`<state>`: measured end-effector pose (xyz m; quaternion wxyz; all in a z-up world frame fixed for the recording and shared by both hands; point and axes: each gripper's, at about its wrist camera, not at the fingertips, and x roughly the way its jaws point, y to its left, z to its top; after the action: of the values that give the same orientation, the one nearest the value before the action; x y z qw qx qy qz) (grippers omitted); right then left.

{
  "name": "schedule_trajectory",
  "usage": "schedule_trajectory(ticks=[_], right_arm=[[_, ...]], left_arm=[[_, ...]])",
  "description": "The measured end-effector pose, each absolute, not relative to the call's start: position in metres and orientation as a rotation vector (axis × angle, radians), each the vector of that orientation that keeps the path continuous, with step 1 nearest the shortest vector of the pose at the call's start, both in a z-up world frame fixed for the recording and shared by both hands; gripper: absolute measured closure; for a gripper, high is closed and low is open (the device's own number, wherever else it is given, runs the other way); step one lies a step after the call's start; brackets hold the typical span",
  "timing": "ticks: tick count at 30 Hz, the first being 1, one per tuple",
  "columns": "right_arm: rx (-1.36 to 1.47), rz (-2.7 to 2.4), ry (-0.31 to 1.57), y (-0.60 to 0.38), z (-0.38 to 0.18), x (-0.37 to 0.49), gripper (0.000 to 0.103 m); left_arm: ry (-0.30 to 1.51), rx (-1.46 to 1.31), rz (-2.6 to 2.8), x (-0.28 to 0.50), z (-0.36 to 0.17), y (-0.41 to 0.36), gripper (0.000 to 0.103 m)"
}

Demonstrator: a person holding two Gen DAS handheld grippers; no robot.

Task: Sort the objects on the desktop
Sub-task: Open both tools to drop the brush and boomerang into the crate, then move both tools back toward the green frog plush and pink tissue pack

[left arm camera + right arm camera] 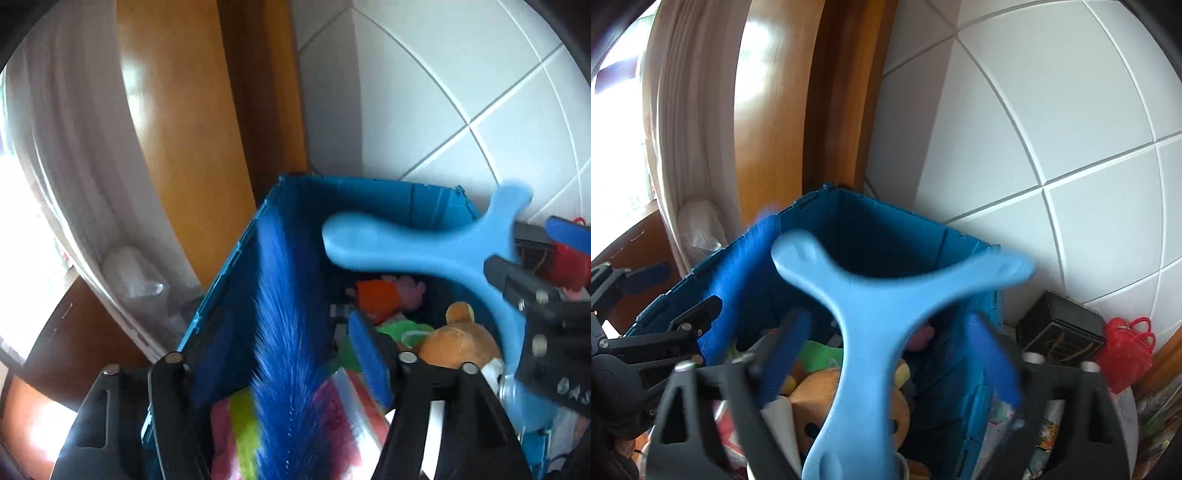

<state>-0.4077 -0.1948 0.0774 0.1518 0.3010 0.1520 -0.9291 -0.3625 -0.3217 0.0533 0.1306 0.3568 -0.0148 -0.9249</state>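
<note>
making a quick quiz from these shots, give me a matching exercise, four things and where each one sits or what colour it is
Things:
1. three-armed toy
2. feather duster
3. teddy bear
4. red bag

Descriptions:
A. brown, lying inside the blue crate
B. light blue, between the right gripper's fingers above the crate
C. on the surface right of the crate, beside a dark box
D. dark blue bristles, between the left gripper's fingers

Pairs: 1-B, 2-D, 3-A, 4-C
</note>
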Motion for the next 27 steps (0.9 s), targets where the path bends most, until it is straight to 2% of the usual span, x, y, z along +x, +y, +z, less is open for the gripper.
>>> schedule_trajectory(ticks=[10, 12, 20, 27], right_arm=[[0.859, -2.678, 0.451, -0.182, 0.086, -0.393, 0.006], [0.845, -2.677, 0.45, -0.18, 0.09, -0.387, 0.002], [0.764, -2.686, 0.415, -0.156, 0.105, -0.345, 0.0], [0.673, -2.726, 0.366, -0.127, 0.104, -0.283, 0.0]], left_arm=[[-0.043, 1.023, -2.717, -0.361, 0.06, -0.308, 0.034], [-0.038, 1.005, -2.714, -0.353, 0.065, -0.308, 0.034], [-0.036, 0.892, -2.763, -0.297, 0.094, -0.291, 0.024], [-0.004, 0.796, -2.823, -0.241, 0.083, -0.272, 0.023]])
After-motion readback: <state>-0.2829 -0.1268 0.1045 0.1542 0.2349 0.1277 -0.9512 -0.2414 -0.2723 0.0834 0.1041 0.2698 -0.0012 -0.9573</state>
